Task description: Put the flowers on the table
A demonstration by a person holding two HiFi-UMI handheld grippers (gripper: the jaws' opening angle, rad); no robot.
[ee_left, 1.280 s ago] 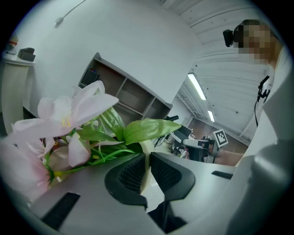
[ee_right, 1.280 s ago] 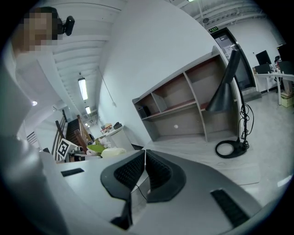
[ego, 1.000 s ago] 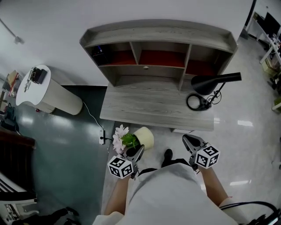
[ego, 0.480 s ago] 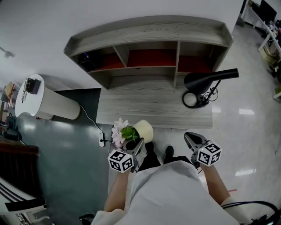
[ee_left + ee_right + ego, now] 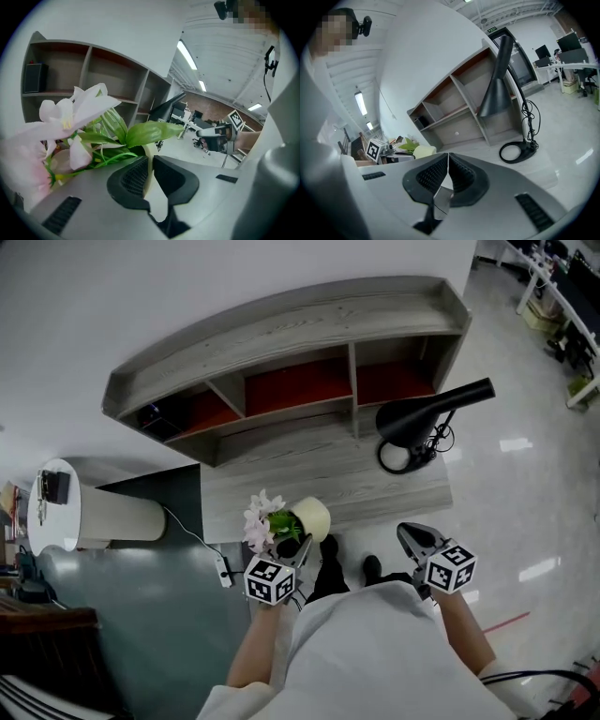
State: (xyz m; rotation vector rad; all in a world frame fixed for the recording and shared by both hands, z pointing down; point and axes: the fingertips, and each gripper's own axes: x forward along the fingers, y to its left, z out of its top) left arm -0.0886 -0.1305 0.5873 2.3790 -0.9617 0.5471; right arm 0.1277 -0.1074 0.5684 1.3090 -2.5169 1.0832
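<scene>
A cream pot (image 5: 311,517) of pink flowers (image 5: 260,518) and green leaves hangs tilted at the front edge of the grey wooden desk (image 5: 319,470). My left gripper (image 5: 300,547) is shut on the pot's rim. In the left gripper view the rim (image 5: 149,165) sits pinched between the two pads, with the flowers (image 5: 70,115) to the left. My right gripper (image 5: 409,538) hovers over the floor just off the desk's front right corner. Its jaws (image 5: 448,161) are shut with nothing between them.
A hutch with red-backed compartments (image 5: 300,385) rises at the back of the desk. A black lamp (image 5: 427,413) with a coiled cord stands at the desk's right end. A white round-topped stand (image 5: 89,517) and a power strip (image 5: 223,568) lie to the left.
My left gripper has carried the pot forward, from over the floor to the desk's front edge. The right gripper has moved forward a little. The desk now appears turned in the head view.
</scene>
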